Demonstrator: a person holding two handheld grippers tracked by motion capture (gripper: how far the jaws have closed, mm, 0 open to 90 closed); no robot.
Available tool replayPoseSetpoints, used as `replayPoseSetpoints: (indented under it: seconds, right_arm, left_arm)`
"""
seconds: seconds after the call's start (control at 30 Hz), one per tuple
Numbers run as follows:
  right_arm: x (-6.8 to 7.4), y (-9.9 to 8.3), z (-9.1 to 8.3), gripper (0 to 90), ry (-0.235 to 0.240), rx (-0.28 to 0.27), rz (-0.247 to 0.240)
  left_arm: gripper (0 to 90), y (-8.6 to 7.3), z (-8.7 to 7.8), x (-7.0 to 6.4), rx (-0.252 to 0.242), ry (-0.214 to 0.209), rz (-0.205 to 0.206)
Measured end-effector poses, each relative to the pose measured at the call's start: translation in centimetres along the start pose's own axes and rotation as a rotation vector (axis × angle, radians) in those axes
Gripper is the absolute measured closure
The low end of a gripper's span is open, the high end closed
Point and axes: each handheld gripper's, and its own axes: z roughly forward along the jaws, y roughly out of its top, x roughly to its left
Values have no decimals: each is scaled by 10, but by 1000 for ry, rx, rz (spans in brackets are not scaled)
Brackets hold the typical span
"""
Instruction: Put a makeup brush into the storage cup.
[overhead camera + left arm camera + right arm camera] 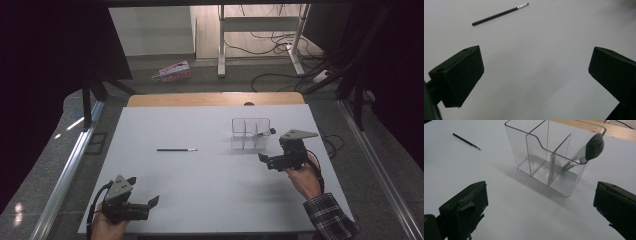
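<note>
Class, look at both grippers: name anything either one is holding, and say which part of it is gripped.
Nothing is held. The left gripper and the right gripper both stand open over the white table, apart from the thin brush and the clear organizer.

left tool jaws wide apart; right tool likewise, both empty.

Thin black brush lies flat on my white table, well left of clear divided organizer; fluffy brush leans tilted in its end compartment.
</note>
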Motion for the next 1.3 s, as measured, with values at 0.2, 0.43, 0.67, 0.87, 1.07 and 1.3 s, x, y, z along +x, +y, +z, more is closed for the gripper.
replayPoseSetpoints:
  seconds: [0.2,0.43,0.67,0.87,1.07,1.3]
  right_arm:
    - [3,-4,-4,0,5,5,-5]
    - [7,-8,-9,0,14,15,-13]
    - [12,-13,-15,0,22,26,-30]
    - [15,-18,-21,0,30,29,-39]
    - [18,-22,-26,0,25,29,-39]
    - [21,-27,-34,0,33,35,-38]
  left_arm:
    - [5,0,0,0,8,0,-10]
    - [7,0,0,0,18,-6,-17]
    - [8,1,0,0,20,-4,-12]
    - [7,0,1,-1,20,-5,-7]
    - [6,0,1,-1,19,-3,2]
    - [1,0,1,-1,7,-12,3]
